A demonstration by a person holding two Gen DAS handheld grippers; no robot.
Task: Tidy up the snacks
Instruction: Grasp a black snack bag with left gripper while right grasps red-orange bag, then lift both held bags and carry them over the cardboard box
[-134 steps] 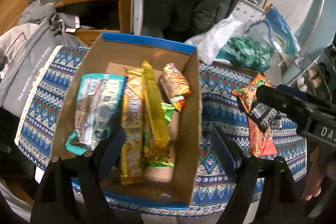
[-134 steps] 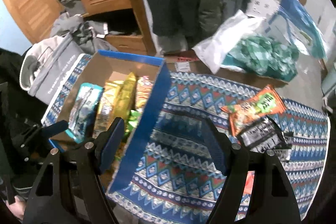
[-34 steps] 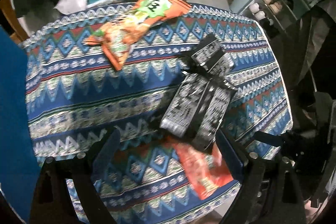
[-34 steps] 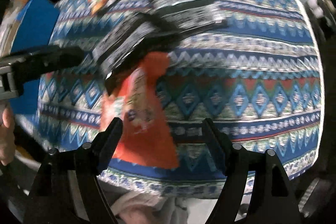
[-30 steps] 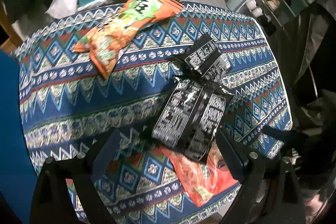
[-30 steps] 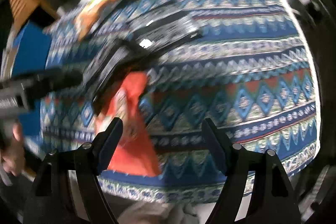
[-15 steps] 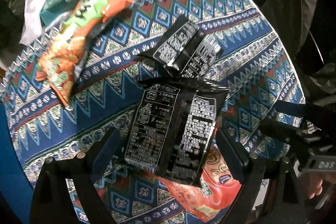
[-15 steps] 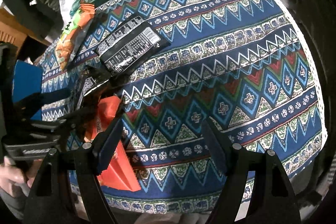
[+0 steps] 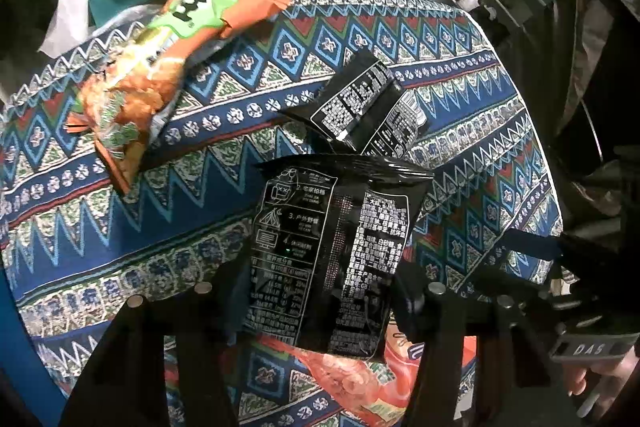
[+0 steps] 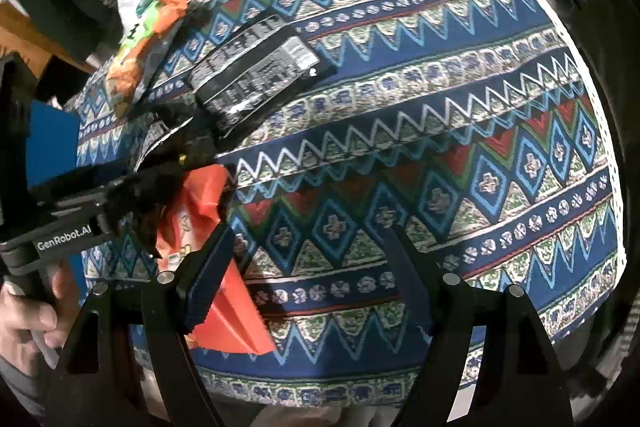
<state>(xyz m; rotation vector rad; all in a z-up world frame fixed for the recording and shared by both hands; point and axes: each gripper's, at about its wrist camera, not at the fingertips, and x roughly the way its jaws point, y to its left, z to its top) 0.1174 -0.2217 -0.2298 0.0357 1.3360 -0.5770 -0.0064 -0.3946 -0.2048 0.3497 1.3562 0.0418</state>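
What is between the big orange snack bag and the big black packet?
In the left wrist view, only bare patterned tablecloth lies between the orange snack bag and the big black packet. The smaller black packet sits off to the side.

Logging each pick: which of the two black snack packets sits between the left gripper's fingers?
The larger black packet, between the left gripper fingers; the smaller black packet lies farther off.

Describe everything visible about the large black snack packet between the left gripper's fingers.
The large black snack packet is a glossy, crinkled foil pouch printed with white text, icons and a nutrition table, back side up. It sits between the left gripper fingers, apparently pinched at its lower edges. Its bottom overlaps a red-orange packet; a smaller black packet lies just beyond its sealed top edge, over the patterned tablecloth.
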